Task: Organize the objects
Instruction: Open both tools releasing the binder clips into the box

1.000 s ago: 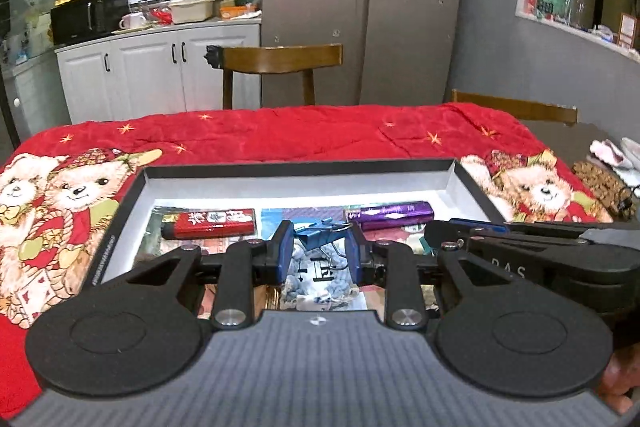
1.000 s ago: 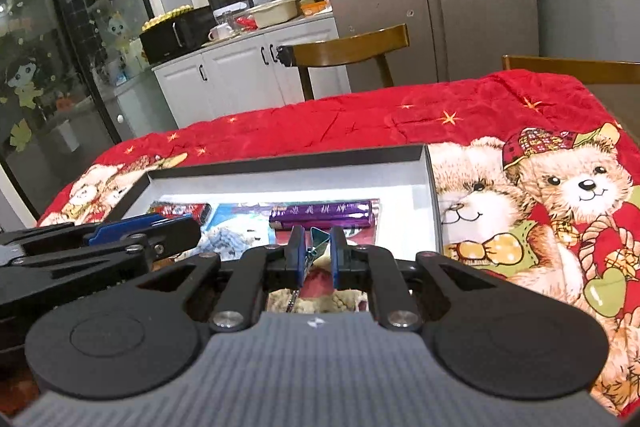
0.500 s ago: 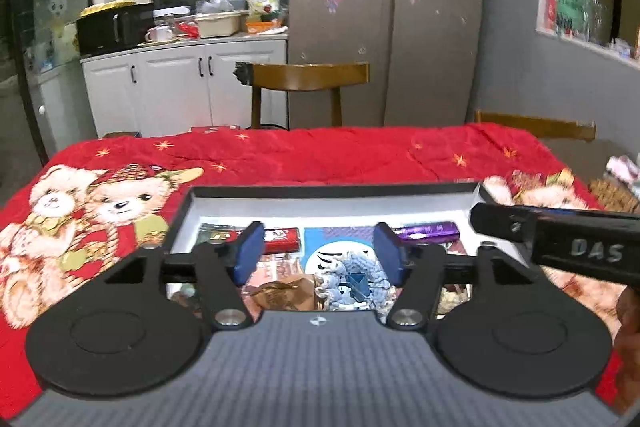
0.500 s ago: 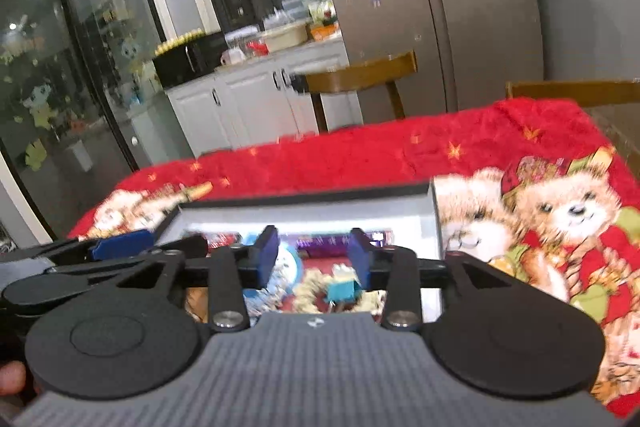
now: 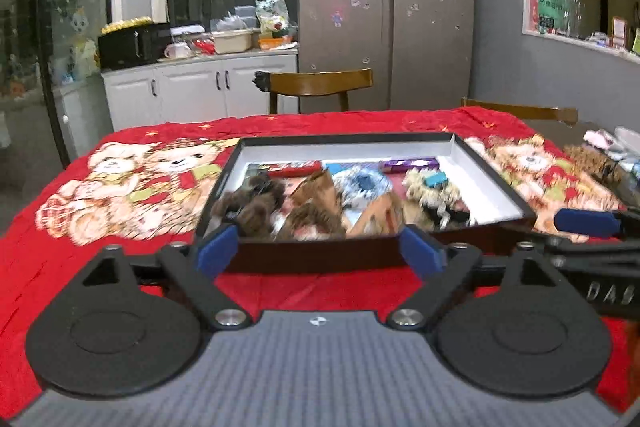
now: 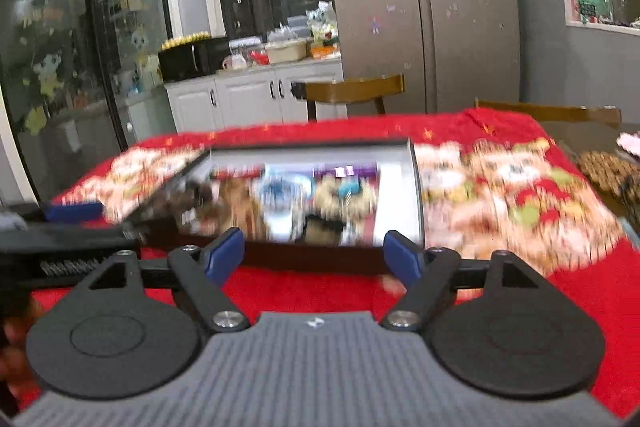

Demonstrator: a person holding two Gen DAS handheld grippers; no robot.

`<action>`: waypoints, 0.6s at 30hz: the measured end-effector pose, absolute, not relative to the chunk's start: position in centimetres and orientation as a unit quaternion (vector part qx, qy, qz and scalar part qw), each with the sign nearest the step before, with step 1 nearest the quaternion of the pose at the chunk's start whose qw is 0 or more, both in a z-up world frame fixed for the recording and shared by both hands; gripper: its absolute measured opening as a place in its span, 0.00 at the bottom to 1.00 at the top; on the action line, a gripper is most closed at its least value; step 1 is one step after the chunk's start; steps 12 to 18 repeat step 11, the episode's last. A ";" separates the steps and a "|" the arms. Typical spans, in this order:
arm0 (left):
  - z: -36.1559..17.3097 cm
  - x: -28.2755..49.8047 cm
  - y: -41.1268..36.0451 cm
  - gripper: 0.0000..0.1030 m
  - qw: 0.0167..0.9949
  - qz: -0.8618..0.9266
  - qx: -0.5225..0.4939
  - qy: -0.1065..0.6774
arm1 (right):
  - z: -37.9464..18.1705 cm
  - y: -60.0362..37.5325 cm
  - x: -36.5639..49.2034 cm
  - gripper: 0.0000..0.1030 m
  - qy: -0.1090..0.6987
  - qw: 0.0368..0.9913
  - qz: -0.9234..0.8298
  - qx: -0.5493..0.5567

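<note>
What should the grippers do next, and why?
Probably swing the right gripper toward the loose items on the table's right side. Both it and the left gripper have just opened, hold nothing, and sit outside the full tray.

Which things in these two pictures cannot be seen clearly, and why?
- Right wrist view: the box contents, smeared by motion blur.
- Left wrist view: the right gripper, cut off by the right edge.
- Left wrist view: the furry brown items, too blurred to identify.
</note>
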State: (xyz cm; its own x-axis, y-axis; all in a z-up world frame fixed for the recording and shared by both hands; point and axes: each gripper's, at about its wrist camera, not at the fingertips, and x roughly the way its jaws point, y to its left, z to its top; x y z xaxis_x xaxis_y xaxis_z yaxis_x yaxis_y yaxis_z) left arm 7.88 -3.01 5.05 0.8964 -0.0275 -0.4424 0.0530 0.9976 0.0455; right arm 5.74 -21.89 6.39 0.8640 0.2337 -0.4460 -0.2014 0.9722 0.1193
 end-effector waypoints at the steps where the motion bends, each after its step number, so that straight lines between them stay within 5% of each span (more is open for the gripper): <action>1: 4.7 7.5 -3.1 0.92 0.972 -0.016 0.033 0.231 | 5.8 -21.8 5.4 0.83 0.240 0.964 0.112 0.033; 18: 3.0 6.7 -2.1 0.92 0.972 -0.015 0.020 0.235 | 4.3 -21.1 3.9 0.83 0.233 0.968 0.093 0.019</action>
